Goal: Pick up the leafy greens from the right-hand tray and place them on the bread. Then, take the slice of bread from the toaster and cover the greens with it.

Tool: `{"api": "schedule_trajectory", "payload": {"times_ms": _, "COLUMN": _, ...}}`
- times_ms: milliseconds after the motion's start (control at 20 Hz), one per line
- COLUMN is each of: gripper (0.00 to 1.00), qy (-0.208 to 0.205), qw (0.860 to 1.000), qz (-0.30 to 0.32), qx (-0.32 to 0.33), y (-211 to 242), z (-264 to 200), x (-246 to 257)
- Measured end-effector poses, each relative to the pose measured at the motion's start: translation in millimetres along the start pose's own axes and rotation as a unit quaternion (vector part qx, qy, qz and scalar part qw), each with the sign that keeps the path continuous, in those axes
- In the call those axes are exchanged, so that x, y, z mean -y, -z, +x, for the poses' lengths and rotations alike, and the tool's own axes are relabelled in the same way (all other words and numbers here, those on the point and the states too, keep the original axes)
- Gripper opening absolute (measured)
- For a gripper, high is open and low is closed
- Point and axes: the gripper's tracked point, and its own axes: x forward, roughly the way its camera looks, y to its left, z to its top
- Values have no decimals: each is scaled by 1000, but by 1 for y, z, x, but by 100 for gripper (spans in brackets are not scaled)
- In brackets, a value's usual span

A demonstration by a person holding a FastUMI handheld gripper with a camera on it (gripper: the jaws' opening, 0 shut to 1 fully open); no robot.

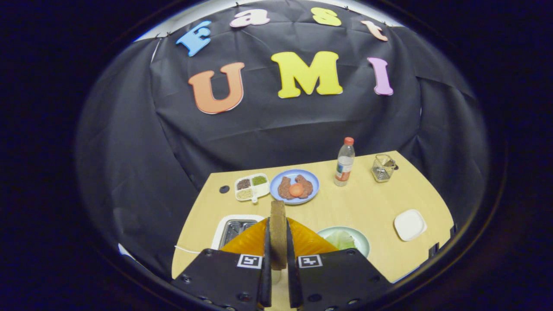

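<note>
The tool (278, 242) grips a brown slice of bread (278, 231) upright on edge between both fingers, lifted above the pale wooden worktop (367, 203). The pale green leafy greens (341, 238) lie on a round plate (362, 245) just right of the fingers, below the slice.

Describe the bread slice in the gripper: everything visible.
The bread slice is brown and coarse-crusted, seen edge-on and standing upright, clamped between the two black fingers of the gripper, which press on its flat sides. Its top edge sticks up above the fingertips. It is held above the orange plate, with the toaster just left.
</note>
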Motion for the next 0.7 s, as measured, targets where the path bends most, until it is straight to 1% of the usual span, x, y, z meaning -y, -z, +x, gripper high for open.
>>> {"api": "schedule_trajectory", "payload": {"times_ms": 50, "gripper": 15, "qy": 14, "qw": 1000, "qz": 5, "qx": -6, "y": 5, "z": 5, "x": 15}}
{"api": "schedule_trajectory", "payload": {"times_ms": 150, "gripper": 16, "qy": 26, "qw": 999, "qz": 22, "qx": -17, "y": 18, "z": 21, "x": 31}}
{"api": "schedule_trajectory", "payload": {"times_ms": 300, "gripper": 16, "qy": 32, "qw": 998, "qz": 38, "qx": -45, "y": 45, "z": 46, "x": 52}}
{"api": "schedule_trajectory", "payload": {"times_ms": 450, "gripper": 16, "qy": 38, "qw": 996, "qz": 39, "qx": -64, "y": 64, "z": 70, "x": 66}}
{"api": "schedule_trajectory", "payload": {"times_ms": 700, "gripper": 16, "qy": 29, "qw": 993, "qz": 57, "qx": -99, "y": 90, "z": 90, "x": 80}}
